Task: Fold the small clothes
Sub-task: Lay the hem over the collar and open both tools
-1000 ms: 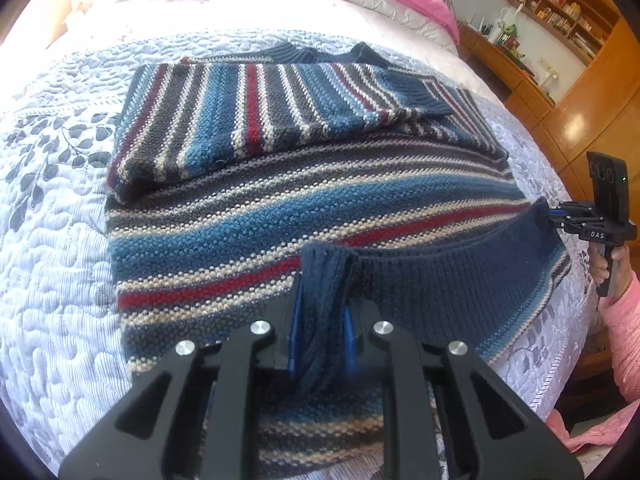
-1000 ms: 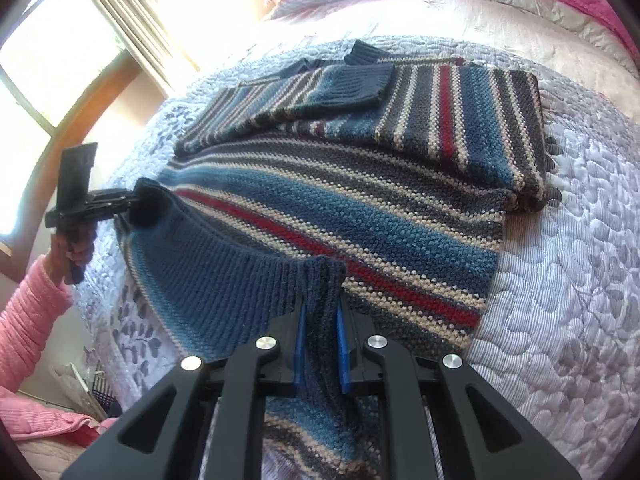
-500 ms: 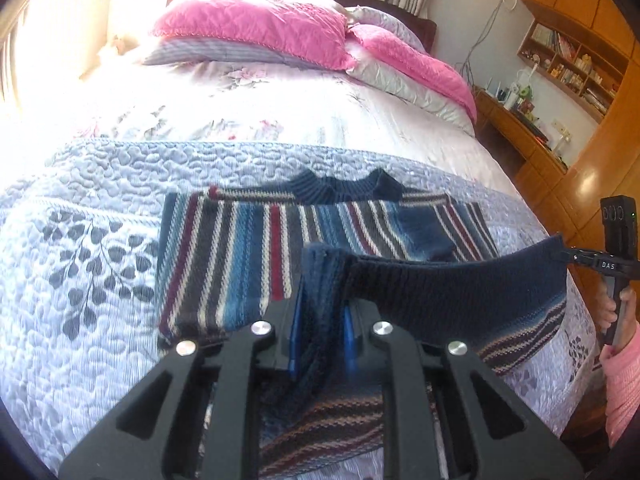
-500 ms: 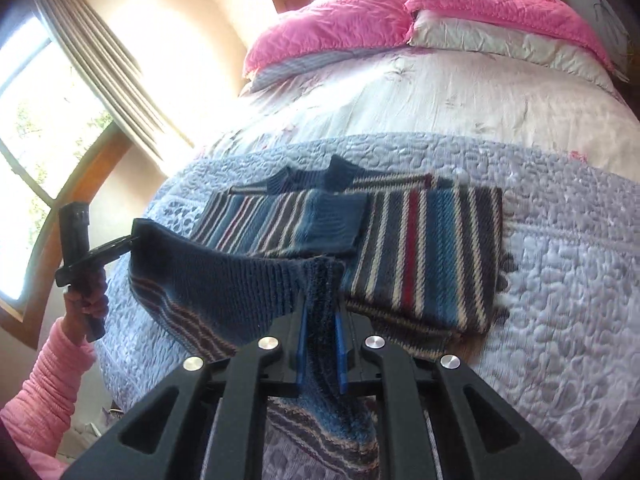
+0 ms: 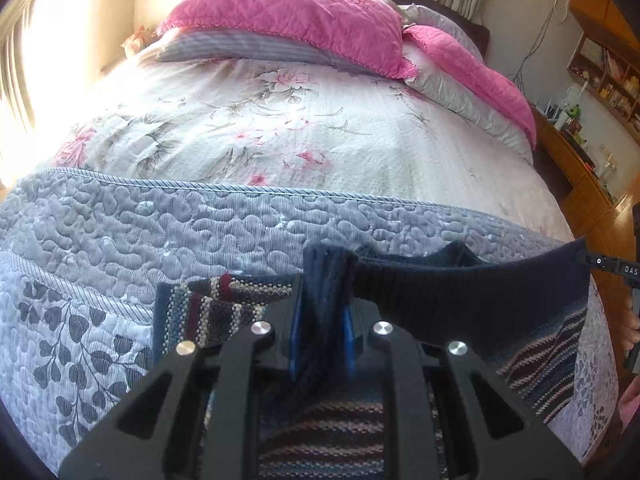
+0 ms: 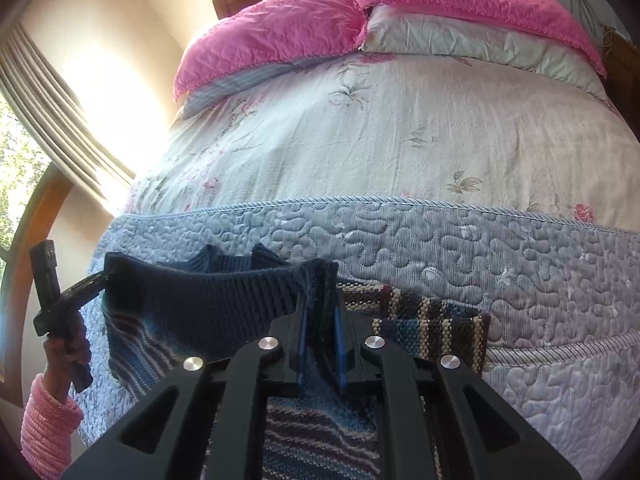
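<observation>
Sunlit bed (image 5: 280, 140) fills both views, 2 pink pillows (image 5: 288, 16) at its head and a grey quilted cover (image 5: 168, 220) across its foot. On that cover lies the striped sweater (image 5: 224, 312), its navy ribbed hem (image 5: 460, 296) raised and stretched taut between the tools. Left tool (image 5: 320, 332) is pinching 1 hem corner; right tool (image 6: 320, 340) is pinching the other. Both point forward toward the collar (image 6: 236, 258). Likely step: folding the bottom half up; next, lay the hem level onto the collar end, then release.
</observation>
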`<action>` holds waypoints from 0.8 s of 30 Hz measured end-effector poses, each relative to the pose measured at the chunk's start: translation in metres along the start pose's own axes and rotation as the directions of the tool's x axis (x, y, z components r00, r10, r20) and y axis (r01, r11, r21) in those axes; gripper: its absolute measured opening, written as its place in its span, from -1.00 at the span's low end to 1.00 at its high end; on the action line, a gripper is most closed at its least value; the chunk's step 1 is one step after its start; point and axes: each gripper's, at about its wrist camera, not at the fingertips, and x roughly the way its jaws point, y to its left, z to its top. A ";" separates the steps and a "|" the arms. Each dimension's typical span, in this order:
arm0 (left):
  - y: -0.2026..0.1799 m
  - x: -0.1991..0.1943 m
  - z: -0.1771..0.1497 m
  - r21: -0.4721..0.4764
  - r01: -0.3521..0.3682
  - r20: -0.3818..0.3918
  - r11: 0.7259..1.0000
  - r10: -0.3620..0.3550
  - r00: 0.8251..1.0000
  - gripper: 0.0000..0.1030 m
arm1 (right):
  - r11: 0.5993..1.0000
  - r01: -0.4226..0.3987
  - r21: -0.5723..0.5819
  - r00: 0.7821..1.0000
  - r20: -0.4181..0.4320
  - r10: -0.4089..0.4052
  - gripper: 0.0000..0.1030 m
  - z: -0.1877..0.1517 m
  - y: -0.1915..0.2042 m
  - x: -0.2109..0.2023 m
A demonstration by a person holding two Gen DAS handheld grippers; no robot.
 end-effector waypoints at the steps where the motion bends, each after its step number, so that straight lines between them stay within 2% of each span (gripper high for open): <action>1: 0.000 0.009 -0.001 0.001 -0.011 -0.011 1.000 0.011 1.000 -0.70 | 1.000 0.003 0.009 1.000 -0.007 -0.003 -0.78 0.001 -0.003 0.007; 10: 0.009 0.070 -0.013 0.009 -0.064 -0.102 0.998 0.065 0.993 -0.67 | 0.996 0.056 0.065 0.995 -0.083 -0.050 -0.78 -0.004 -0.033 0.066; 13: 0.012 0.085 -0.017 0.007 -0.091 -0.114 0.996 0.091 0.989 -0.59 | 0.994 0.068 0.085 0.993 -0.104 -0.059 -0.77 -0.010 -0.042 0.082; 19: 0.020 0.097 -0.026 -0.043 -0.109 -0.114 0.993 0.104 0.988 -0.38 | 0.987 0.046 0.152 0.994 -0.104 -0.030 -0.69 -0.020 -0.058 0.097; 22: 0.021 0.086 -0.028 -0.080 -0.123 -0.100 0.989 0.115 0.988 -0.24 | 0.985 0.037 0.169 0.996 -0.085 -0.023 -0.42 -0.024 -0.059 0.082; 24: 0.021 0.068 -0.029 -0.099 -0.143 -0.070 0.985 0.137 0.988 0.04 | 0.989 0.047 0.141 0.997 -0.068 -0.038 -0.40 -0.027 -0.056 0.063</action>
